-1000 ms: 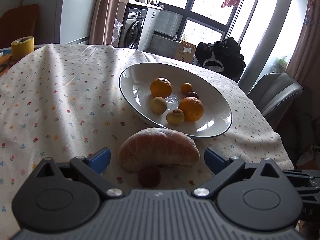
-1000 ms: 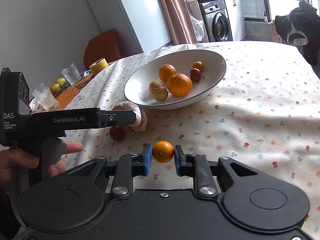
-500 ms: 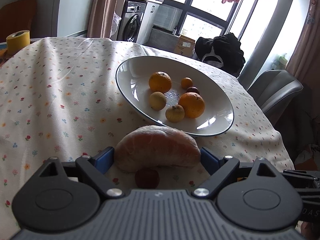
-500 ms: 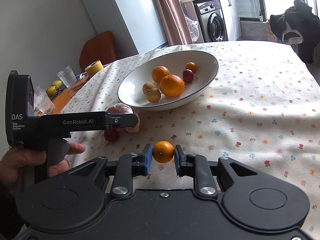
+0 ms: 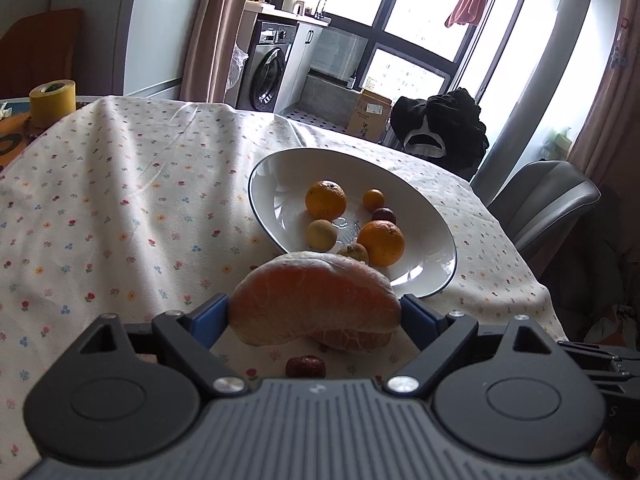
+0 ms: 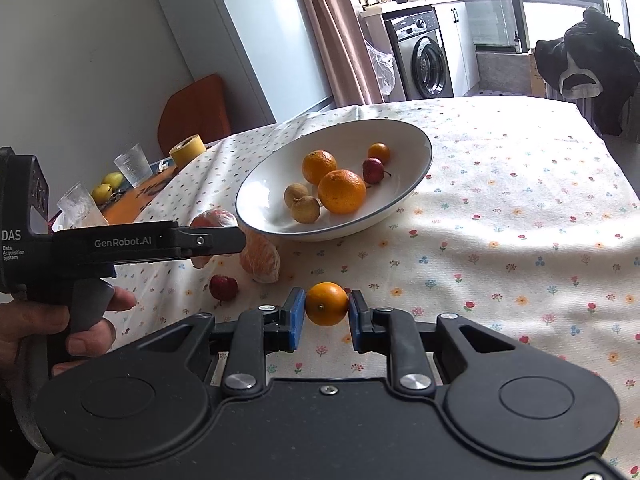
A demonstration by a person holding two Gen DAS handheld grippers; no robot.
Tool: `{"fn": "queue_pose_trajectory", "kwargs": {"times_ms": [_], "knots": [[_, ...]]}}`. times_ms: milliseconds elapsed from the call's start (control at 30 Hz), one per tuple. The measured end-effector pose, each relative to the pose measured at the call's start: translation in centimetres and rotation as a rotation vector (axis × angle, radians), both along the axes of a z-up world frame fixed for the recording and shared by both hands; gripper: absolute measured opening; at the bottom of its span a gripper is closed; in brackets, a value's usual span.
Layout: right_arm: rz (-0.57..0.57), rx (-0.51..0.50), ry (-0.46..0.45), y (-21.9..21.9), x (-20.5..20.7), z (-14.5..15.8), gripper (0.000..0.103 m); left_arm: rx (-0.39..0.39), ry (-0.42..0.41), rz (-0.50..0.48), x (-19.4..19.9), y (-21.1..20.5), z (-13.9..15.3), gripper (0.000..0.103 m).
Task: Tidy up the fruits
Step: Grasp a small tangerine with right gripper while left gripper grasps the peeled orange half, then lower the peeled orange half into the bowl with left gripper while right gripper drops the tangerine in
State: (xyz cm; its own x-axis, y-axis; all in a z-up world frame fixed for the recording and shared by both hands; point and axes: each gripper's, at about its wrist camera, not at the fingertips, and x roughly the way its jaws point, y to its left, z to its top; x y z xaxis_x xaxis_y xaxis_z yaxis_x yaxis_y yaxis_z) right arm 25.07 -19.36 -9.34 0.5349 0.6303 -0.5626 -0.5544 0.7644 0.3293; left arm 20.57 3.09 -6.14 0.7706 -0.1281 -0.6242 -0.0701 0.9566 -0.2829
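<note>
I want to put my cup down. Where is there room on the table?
The tablecloth right of the bowl is bare. It's crowded near the pomelo pieces, red fruit and both grippers.

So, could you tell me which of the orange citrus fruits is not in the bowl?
The small orange, held between the right gripper pads above the tablecloth; the other three oranges sit inside the white bowl.

The left hand-held gripper point(image 5: 316, 316) has a matte black body with two round discs, triangular cut-outs in its linkage arms, silver screws at the pivots, a ribbed grey centre panel and blue pads on its fingers point(image 5: 210, 317). The right hand-held gripper point(image 6: 326, 314) is black too, with smooth housing, silver screws and blue pads. From the side, the left unit carries white "GenRobot.AI" and "DAS" lettering; a bare-skinned hand point(image 6: 60, 328) wraps its handle.
</note>
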Motion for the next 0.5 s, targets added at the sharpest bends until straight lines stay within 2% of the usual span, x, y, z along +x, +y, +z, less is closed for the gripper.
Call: {"fn": "queue_pose_trajectory", "kwargs": {"times_ms": [233, 500], "knots": [[-0.003, 0.010, -0.031, 0.1, 0.8, 1.1, 0.022, 0.006, -0.035, -0.005, 0.5, 0.1, 1.9, 0.090], [-0.010, 0.010, -0.060, 0.7, 1.7, 1.9, 0.022, 0.020, -0.057, -0.004, 2.4, 0.1, 2.7, 0.090]]}}
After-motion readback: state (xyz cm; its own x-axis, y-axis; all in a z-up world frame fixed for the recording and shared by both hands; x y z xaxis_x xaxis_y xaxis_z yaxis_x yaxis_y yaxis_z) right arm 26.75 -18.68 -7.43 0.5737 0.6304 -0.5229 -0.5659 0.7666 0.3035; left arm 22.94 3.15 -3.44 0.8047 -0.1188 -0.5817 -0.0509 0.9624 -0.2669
